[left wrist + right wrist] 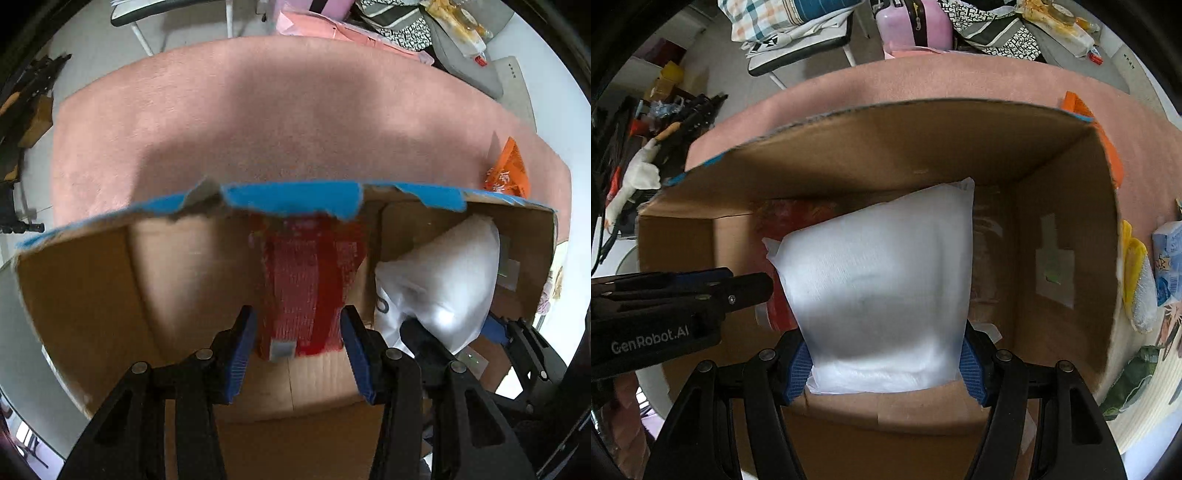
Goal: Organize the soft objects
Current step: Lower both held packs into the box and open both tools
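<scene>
My right claw [886, 363] pinches the squashy white pack [882, 288] low inside the cardboard box [1067, 206], left claw [297, 345] open around the red pack [310, 280]; both look light, slippery.

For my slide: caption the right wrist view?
Right gripper lowers a white soft pack into the cardboard box.

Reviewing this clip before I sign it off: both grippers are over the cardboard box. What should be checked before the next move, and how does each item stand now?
1. Right gripper shut on the white packet: ok.
2. White packet inside the cardboard box: ok.
3. Left gripper around the red packet: ok; pads touching it: cannot tell.
4. Red packet resting on the box floor: cannot tell, blurred.
5. The two packets apart: cannot tell; the white one hides part of the red.
6. Orange packet outside the box: not ok, unsorted.
</scene>
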Tool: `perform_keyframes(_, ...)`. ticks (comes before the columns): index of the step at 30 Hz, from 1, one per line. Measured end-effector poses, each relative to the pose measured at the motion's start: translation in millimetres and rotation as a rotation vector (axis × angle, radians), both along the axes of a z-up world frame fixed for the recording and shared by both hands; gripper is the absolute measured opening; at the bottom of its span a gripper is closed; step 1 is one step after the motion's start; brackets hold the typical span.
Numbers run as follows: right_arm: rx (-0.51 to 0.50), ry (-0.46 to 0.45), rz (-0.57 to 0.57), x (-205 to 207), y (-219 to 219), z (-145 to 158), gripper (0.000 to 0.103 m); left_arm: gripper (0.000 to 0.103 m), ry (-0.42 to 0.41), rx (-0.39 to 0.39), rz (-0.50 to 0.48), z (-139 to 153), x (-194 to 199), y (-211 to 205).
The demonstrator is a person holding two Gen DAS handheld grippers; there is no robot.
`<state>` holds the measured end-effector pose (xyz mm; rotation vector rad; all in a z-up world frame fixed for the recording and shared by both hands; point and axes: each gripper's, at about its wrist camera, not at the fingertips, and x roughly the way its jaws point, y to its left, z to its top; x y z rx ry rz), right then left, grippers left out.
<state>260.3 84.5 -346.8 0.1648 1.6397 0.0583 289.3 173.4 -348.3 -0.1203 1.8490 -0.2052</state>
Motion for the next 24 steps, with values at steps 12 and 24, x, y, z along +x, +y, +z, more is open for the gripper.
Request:
perform_keyframes(12, -0.063, -0.032, 0.023, 3, 13, -7, 0.100, 0.066, -0.131, 0.084, 0.048, 46, -32, 11)
perform_keyframes(24, -0.115, -0.172, 0.072, -56, 8, 80, 0.103, 0.096, -0.342, 0.135, 0.062, 124, -93, 35)
